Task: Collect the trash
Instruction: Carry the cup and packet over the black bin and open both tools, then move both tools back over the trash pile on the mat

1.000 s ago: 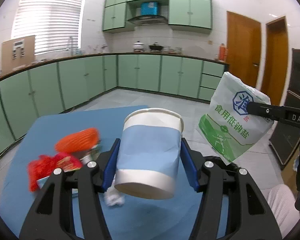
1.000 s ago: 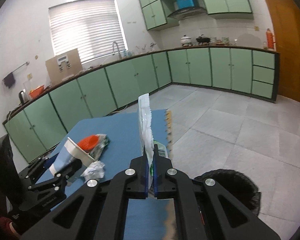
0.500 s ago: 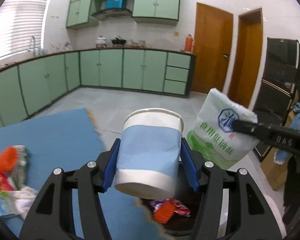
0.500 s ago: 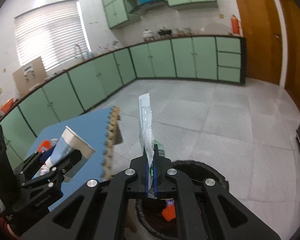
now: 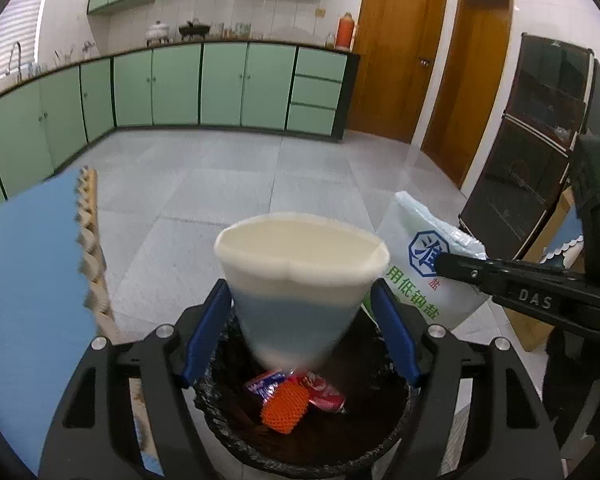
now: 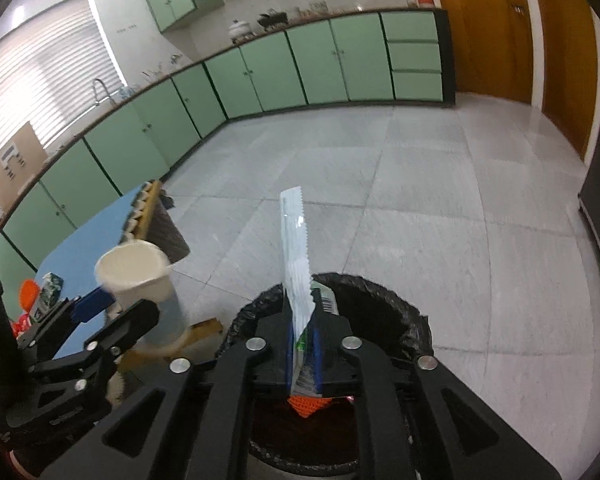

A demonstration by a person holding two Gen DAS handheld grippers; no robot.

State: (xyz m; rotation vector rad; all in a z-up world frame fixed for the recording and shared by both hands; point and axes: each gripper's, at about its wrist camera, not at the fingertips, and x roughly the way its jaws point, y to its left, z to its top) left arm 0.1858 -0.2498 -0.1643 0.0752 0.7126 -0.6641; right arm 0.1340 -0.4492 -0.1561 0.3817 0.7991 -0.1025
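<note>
A white and blue paper cup [image 5: 300,280] sits between the blue pads of my left gripper [image 5: 300,320], which has opened wider; the cup looks blurred and loose, right above a bin lined with a black bag [image 5: 380,440]. The bin holds an orange mesh piece [image 5: 282,410] and red wrappers [image 5: 320,392]. My right gripper [image 6: 303,354] is shut on a white and green salt bag [image 6: 298,276], also held over the bin [image 6: 404,320]. The bag also shows in the left wrist view [image 5: 420,264], and the cup in the right wrist view [image 6: 140,280].
A blue table [image 5: 28,300] with a scalloped edge lies to the left of the bin. More trash [image 6: 40,292] lies on it. Green cabinets [image 5: 220,84] line the far wall. A dark cabinet [image 5: 532,152] stands at the right. Grey floor tiles [image 6: 380,184] stretch ahead.
Both grippers have moved from over the table to above the bin. The left jaws have spread and the cup has tilted and is slipping down. The right gripper still clamps the salt bag.
</note>
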